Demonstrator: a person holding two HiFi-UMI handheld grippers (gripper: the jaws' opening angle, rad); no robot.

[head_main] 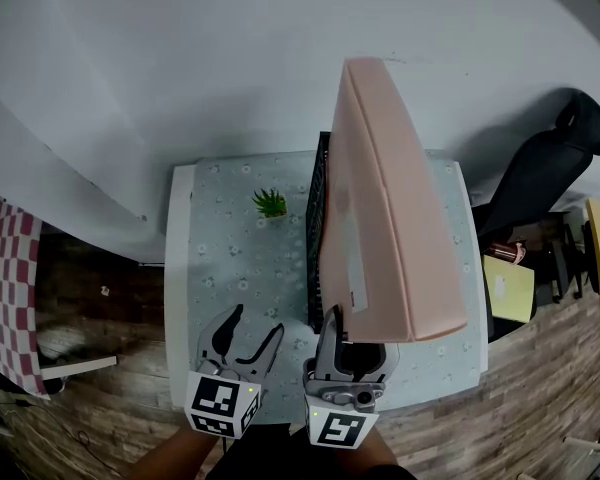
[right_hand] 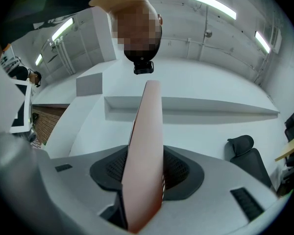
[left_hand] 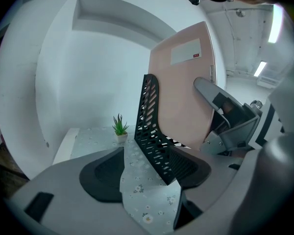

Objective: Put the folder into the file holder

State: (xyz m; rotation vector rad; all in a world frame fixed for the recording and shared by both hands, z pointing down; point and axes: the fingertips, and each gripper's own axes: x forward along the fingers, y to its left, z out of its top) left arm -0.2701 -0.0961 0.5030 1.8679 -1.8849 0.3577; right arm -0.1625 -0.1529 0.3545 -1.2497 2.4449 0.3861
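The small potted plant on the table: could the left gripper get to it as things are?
Probably yes. The left gripper is open and empty, and only bare tablecloth lies between it and the potted plant; the black file holder stands off to the right.

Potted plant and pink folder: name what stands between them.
The black file holder, between the potted plant and the pink folder; the left gripper view shows it.

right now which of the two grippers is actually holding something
The right gripper: its jaws are clamped on the pink folder's edge. The left gripper is open, gripping nothing.
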